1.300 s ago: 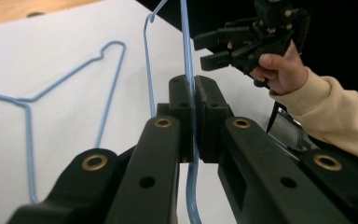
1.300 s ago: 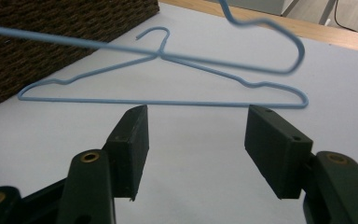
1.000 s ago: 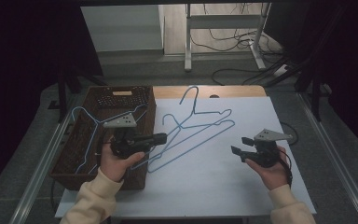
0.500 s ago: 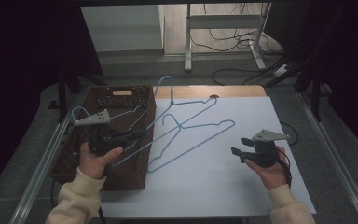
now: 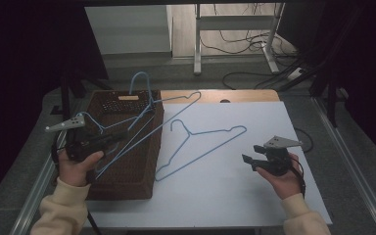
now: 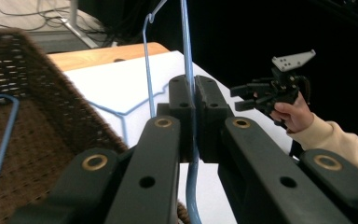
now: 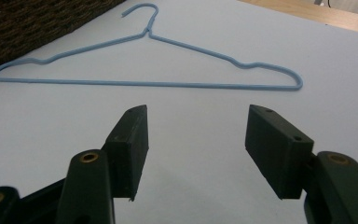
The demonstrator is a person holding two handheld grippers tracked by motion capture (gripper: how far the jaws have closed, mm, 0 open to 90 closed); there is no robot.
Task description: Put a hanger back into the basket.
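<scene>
My left gripper (image 5: 122,134) (image 6: 194,93) is shut on the wire of a light blue hanger (image 5: 176,97) (image 6: 185,46). It holds that hanger tilted above the brown wicker basket (image 5: 154,147) (image 6: 51,107), with the hook toward the far side. A second blue hanger (image 5: 215,131) (image 7: 149,84) lies flat on the white table top (image 5: 225,196). My right gripper (image 5: 252,155) (image 7: 196,135) hovers open just right of this hanger, jaws pointed at it with nothing between them. Another blue hanger (image 6: 2,140) rests inside the basket.
The basket fills the table's left side, next to a metal rail (image 5: 34,191). A wooden strip (image 5: 245,95) runs along the far table edge. Table legs and cables (image 5: 235,44) lie on the floor beyond. The person's right hand (image 6: 296,114) holds the right gripper.
My left gripper has carried its hanger leftward, from over the white table to above the basket. The right gripper has stayed where it was, still open.
</scene>
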